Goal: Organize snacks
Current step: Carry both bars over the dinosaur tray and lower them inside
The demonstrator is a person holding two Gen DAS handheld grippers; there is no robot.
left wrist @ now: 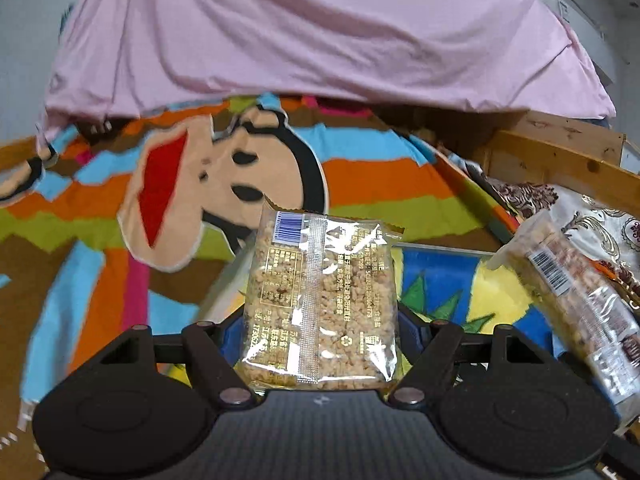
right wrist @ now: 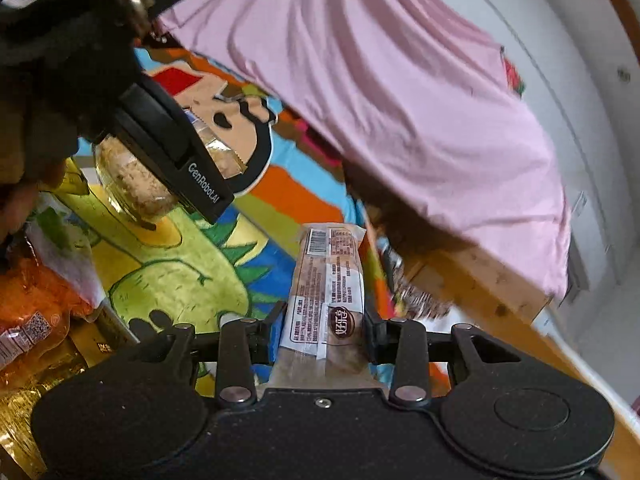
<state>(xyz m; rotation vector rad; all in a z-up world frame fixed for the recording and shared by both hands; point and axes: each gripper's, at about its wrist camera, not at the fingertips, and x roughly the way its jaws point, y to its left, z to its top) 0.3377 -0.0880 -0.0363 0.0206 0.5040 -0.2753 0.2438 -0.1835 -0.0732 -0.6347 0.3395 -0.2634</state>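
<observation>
left gripper [left wrist: 320, 344] clamped on my pale bar [left wrist: 320, 304], held above the blanket [left wrist: 380, 184] | right gripper [right wrist: 324, 336] clamped on brown bar [right wrist: 328, 292], right of it | both light, crumbly, slick wrap; I grip mid-body, gently

The cartoon blanket [left wrist: 360, 184] lies under everything, with the sheet [left wrist: 320, 32] draped along its far edge. Above the blanket, the rice-crisp packet [left wrist: 320, 304] sits left of the darker snack packet [left wrist: 576, 304]. A wooden frame [left wrist: 560, 160] runs along the blanket's right side.
</observation>
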